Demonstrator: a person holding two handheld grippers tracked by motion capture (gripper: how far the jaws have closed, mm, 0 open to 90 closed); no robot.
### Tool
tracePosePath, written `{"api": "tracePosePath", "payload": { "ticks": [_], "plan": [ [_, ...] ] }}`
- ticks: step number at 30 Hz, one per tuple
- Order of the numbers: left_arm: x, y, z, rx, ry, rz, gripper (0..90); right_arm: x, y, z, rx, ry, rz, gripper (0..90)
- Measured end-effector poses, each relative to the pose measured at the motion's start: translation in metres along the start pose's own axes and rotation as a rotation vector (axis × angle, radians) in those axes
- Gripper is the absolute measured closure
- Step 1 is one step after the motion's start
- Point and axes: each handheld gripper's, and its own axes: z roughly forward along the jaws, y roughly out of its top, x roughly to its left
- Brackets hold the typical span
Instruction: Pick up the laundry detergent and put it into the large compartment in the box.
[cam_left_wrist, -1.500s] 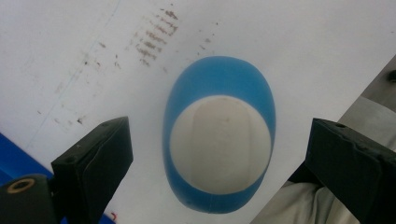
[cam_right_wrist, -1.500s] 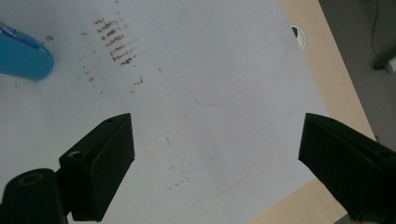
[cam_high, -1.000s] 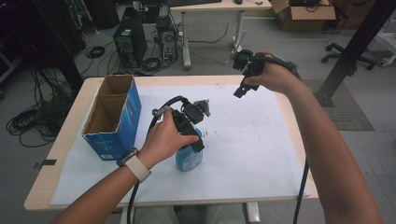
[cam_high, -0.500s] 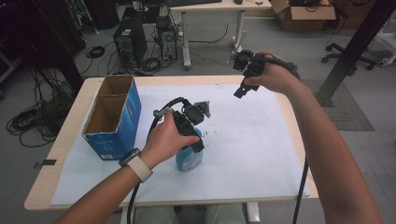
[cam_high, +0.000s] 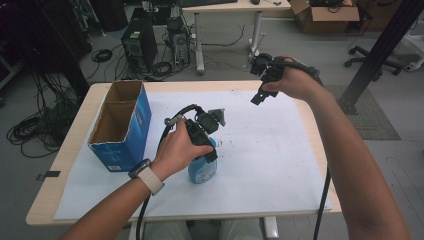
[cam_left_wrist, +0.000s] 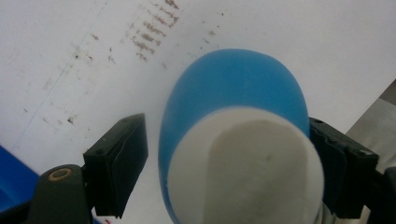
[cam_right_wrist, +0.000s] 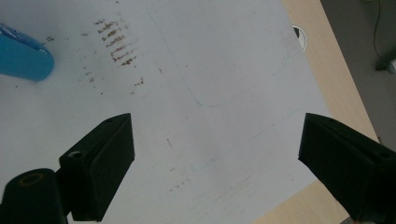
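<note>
A blue bottle (cam_high: 202, 169) with a white cap stands upright on the paper-covered table, left of centre. My left gripper (cam_high: 209, 151) points down over it. In the left gripper view the bottle (cam_left_wrist: 233, 102) sits between the jaws, which have just been closing. The right pad (cam_left_wrist: 343, 172) touches the bottle and the left pad (cam_left_wrist: 119, 163) is still a small gap away. My right gripper (cam_high: 260, 94) hangs above the table's far right part. Its jaws (cam_right_wrist: 215, 158) stand wide open around nothing, over bare paper, with the bottle (cam_right_wrist: 21, 58) far off.
An open blue cardboard box (cam_high: 122, 125) with two compartments stands at the left of the table. White paper (cam_high: 265, 160) with faint brown marks covers the wooden table (cam_high: 314, 145). A cable hole (cam_right_wrist: 301, 37) sits near the table edge. Computers and cables lie beyond the table.
</note>
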Motion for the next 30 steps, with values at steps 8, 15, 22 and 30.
{"api": "tracePosePath", "payload": {
  "ticks": [8, 15, 22, 30],
  "plan": [
    [0.0008, -0.0013, 0.0006, 0.003, -0.002, -0.005, 27.5, 0.0005, 0.0006, 0.0006, 0.0, 0.002, -0.002, 10.4],
    [0.0002, -0.0018, 0.0009, -0.003, -0.02, -0.007, 34.0, 0.0005, 0.0007, 0.0005, -0.002, 0.002, -0.003, 10.4],
    [-0.0001, -0.0017, 0.0005, -0.004, -0.018, -0.001, 36.1, 0.0007, 0.0009, 0.0002, -0.002, 0.002, -0.005, 10.5],
    [-0.0004, -0.0022, -0.0006, -0.008, -0.017, 0.002, 36.7, 0.0006, 0.0011, 0.0004, -0.003, 0.002, -0.009, 10.4]
  ]
}}
